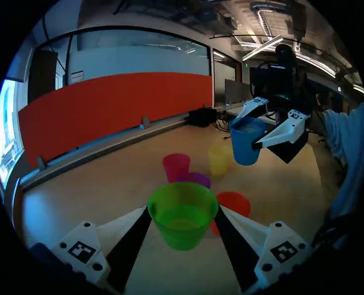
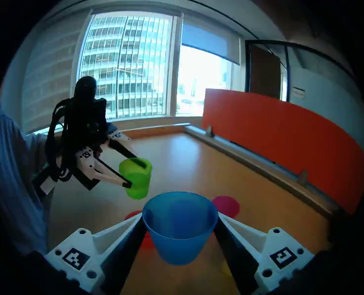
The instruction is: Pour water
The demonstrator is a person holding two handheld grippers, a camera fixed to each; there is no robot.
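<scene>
In the left gripper view, my left gripper (image 1: 182, 209) clamps the green cup (image 1: 183, 228), maybe with water inside; the blue cup (image 1: 245, 142) hangs at 2 o'clock. In the right gripper view, my right gripper (image 2: 180, 219) clamps the blue cup.

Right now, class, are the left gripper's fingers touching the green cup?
Touching. In the left gripper view, both fingers of the left gripper press against the sides of the green cup, holding it aloft.
</scene>
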